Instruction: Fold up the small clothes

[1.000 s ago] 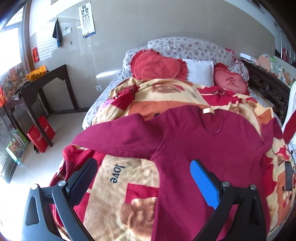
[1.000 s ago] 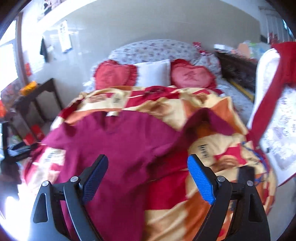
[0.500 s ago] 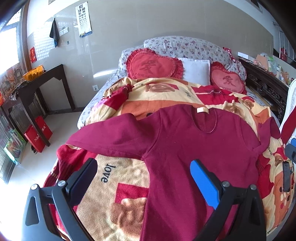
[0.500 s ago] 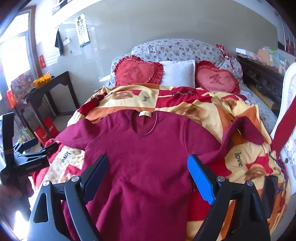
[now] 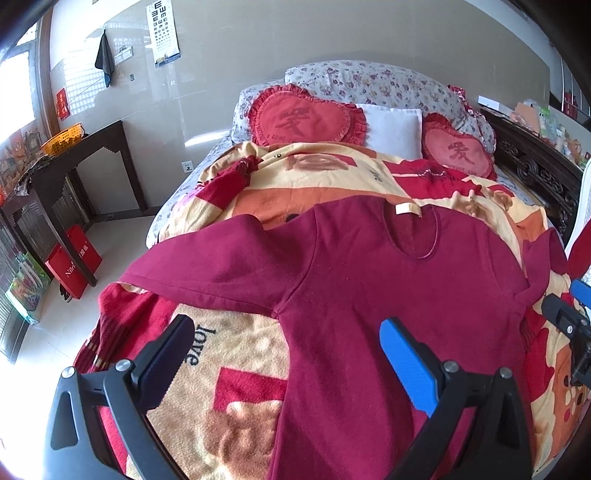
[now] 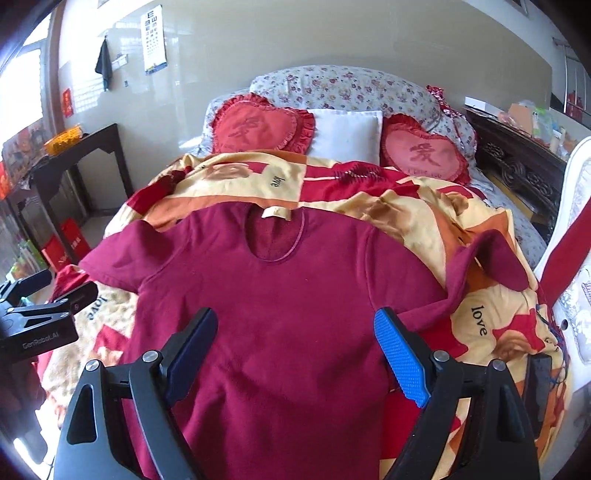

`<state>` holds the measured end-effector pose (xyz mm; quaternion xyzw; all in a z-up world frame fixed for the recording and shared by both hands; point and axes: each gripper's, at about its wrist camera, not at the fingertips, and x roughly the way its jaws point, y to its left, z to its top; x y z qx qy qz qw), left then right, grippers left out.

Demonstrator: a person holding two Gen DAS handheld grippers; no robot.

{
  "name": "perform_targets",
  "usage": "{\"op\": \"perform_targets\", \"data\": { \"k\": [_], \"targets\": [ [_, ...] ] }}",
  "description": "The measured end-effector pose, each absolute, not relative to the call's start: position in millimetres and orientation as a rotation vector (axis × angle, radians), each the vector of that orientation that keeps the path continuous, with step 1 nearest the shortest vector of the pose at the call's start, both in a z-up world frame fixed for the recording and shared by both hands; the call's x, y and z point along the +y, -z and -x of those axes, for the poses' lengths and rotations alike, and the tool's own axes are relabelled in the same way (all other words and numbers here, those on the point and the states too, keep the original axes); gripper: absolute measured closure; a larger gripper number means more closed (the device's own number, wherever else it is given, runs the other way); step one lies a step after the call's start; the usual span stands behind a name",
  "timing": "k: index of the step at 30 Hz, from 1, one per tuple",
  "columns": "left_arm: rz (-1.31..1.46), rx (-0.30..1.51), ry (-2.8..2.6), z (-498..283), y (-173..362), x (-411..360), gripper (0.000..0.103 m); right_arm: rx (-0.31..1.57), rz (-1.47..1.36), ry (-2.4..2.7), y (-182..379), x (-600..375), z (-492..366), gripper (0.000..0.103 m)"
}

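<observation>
My left gripper (image 5: 288, 354) hangs over the near edge of the bed with its fingers spread wide and nothing between them. One finger sits above the blanket (image 5: 229, 387), the blue-padded one above the shirt (image 5: 388, 288). My right gripper (image 6: 295, 350) is just as wide apart and empty, both fingers over the shirt's lower body.

The shirt (image 6: 280, 302) is dark red, long-sleeved, and lies flat and front-up on the blanket, collar toward 12 o'clock with a pale label showing at the neck. In my left view one sleeve stretches out flat toward 9 o'clock, reaching the bed's edge. In my right view the other sleeve (image 6: 487, 258) runs toward 3 o'clock, bunched and folded over on itself rather than flat.

At 12 o'clock, past the collar, two red heart cushions (image 6: 258, 125) flank a white pillow (image 6: 347, 133), all propped against floral bedding. A dark side table (image 5: 74, 155) stands by the wall at 10 o'clock in my left view, with an orange basket (image 5: 62, 136) on top and a red bag (image 5: 74, 258) on the floor below it. An eye chart (image 5: 164, 31) hangs on the wall at 11 o'clock.

In my right view the left gripper (image 6: 48, 310) shows at 9 o'clock, off the shirt's hem side.
</observation>
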<state>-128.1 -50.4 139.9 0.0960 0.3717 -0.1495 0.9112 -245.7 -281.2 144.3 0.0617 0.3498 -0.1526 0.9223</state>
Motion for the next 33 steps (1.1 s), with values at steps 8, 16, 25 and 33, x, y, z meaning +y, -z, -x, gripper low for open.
{"op": "perform_targets", "data": {
  "k": [8, 16, 25, 33],
  "targets": [
    [-0.199, 0.790, 0.311, 123, -127, -62, 0.001, 0.748, -0.132, 0.332, -131, -288, 234, 0.032],
    [-0.202, 0.800, 0.292, 115, -117, -69, 0.001, 0.788, -0.173, 0.358, -114, -297, 221, 0.032],
    [-0.206, 0.823, 0.283, 105, -105, -74, 0.001, 0.826, -0.170, 0.383, -97, -301, 207, 0.032],
    [-0.201, 0.844, 0.267, 97, -96, -74, 0.001, 0.846, -0.170, 0.405, -87, -305, 197, 0.032]
  ]
}}
